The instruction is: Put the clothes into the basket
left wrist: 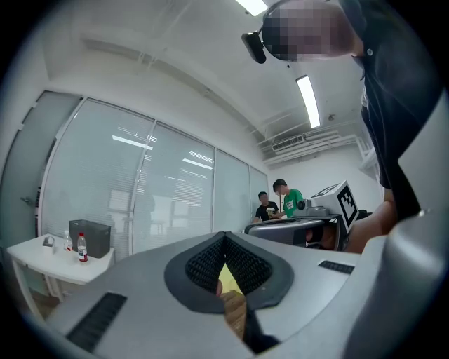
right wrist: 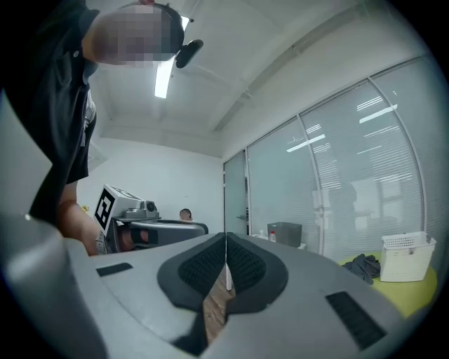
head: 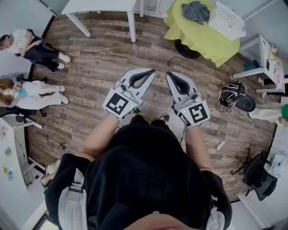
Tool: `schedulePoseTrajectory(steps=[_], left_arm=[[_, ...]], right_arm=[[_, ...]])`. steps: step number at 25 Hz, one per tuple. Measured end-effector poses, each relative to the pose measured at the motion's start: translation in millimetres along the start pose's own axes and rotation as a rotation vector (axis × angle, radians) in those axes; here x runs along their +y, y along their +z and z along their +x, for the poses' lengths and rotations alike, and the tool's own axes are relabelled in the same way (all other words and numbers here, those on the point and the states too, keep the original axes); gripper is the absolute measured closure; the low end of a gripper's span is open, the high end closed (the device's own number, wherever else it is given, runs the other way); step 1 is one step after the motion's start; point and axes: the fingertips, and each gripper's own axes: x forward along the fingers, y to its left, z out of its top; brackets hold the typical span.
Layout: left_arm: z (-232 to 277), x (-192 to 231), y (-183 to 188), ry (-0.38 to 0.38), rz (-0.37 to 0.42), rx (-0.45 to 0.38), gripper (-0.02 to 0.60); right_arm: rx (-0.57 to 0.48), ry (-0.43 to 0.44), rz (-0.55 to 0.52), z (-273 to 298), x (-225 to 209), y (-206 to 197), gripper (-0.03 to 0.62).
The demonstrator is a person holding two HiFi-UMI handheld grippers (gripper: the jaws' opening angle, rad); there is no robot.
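Observation:
A dark grey heap of clothes (head: 196, 11) lies on a round table with a yellow cloth (head: 198, 38), far ahead to the right. Beside the heap stands a white slatted basket (head: 226, 20). I hold both grippers at waist height, far from that table. My left gripper (head: 152, 71) is shut with nothing between its jaws, and the left gripper view (left wrist: 224, 235) shows the pads meeting. My right gripper (head: 169, 74) is also shut and empty (right wrist: 226, 235). In the right gripper view the clothes (right wrist: 363, 266) and basket (right wrist: 407, 256) sit at the far right.
A white table (head: 101, 6) stands at the far left, with a bottle (left wrist: 83, 247) and a dark box (left wrist: 91, 238) on it. Two people (head: 31, 45) sit along the left wall. A black device with cables (head: 238, 99) and a chair (head: 258, 173) are on the right. The floor is wood planks.

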Motion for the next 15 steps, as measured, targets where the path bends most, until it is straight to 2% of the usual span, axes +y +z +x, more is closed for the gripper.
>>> schedulePoseTrajectory(steps=[9,15], left_arm=[[-22.3,23.9,-3.9,-0.034,-0.022,-0.012,0.580],[-17.5,30.0,-8.1,-0.062,-0.020,-0.007,0.580]], right_arm=[[0.004,-0.043,0.000,25.7,20.2,-2.1,0.569],[0.018,-0.086,0.000,28.4,15.8,-7.8,0.569]])
